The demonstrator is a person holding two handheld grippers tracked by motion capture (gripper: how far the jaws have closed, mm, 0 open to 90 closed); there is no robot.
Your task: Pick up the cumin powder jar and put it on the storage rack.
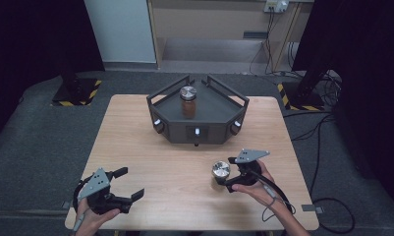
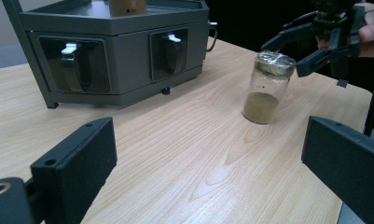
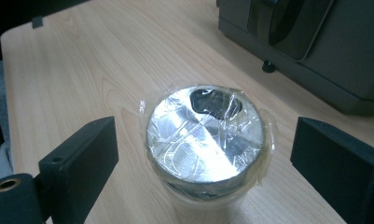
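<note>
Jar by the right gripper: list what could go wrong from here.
1. The right gripper straddles only the foil-and-tape-covered lid of the glass jar, with gaps on both sides. Closing on that loose wrap might slip or tear it.
2. Gripped so high, the jar, with powder only at the bottom, could tilt or swing when lifted.
3. The grey tray stand is close behind; a pushed jar might knock it.

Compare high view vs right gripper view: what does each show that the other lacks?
High view alone: the left gripper, jaws open over bare table, and a second jar standing on the grey rack. Right gripper view alone: clear tape wrinkled across the near jar's silver lid, with a gap between the lid and each jaw. Shared: the near jar, the right gripper open around its lid, the rack front, the wooden tabletop.
</note>
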